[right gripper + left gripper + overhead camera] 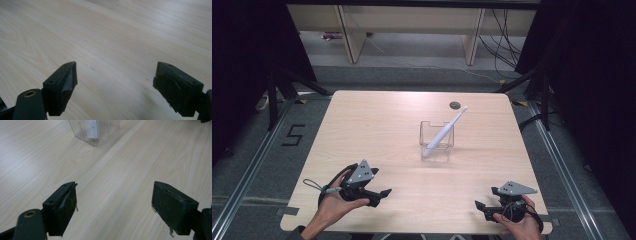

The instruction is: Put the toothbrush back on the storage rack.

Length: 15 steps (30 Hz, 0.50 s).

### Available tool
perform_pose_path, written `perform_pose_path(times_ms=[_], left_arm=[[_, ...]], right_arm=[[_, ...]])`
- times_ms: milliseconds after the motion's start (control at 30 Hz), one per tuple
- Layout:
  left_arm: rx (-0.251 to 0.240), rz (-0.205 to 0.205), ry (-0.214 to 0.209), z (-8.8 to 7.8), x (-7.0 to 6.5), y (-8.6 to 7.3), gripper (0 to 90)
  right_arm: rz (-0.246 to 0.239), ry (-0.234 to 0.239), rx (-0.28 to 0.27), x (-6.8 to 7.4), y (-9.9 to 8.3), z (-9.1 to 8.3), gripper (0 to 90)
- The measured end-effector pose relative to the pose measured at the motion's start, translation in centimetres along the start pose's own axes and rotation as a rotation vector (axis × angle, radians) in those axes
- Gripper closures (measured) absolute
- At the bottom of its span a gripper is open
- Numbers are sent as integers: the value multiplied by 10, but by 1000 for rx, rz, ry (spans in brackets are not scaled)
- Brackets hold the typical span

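The white pen [443, 132] leans in the clear box [435, 148], tip up-right; both grippers' fingers [62, 207] gape empty.

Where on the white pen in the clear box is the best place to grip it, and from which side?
Probably the upper shaft of the white pen, where it leans out past the rim of the clear box toward the far right. Come from above with the open right hand-held gripper, jaws across the shaft; the lower end sits inside the walls.

High view overhead, facing forward-down; gripper views low, close, sharing table [377, 120].
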<state>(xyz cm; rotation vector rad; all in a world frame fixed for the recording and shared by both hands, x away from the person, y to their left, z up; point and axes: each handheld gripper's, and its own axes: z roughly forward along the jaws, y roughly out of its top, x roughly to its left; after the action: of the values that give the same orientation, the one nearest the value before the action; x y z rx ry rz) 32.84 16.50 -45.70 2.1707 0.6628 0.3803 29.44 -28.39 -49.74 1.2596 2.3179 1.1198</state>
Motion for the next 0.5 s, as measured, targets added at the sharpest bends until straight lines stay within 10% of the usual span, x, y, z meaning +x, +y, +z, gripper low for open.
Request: perform_pose_path(times_ms=[500], left_arm=[[19, 4, -14, 1, -6, -11, 193]], right_arm=[[5, 7, 0, 0, 0, 0, 189]])
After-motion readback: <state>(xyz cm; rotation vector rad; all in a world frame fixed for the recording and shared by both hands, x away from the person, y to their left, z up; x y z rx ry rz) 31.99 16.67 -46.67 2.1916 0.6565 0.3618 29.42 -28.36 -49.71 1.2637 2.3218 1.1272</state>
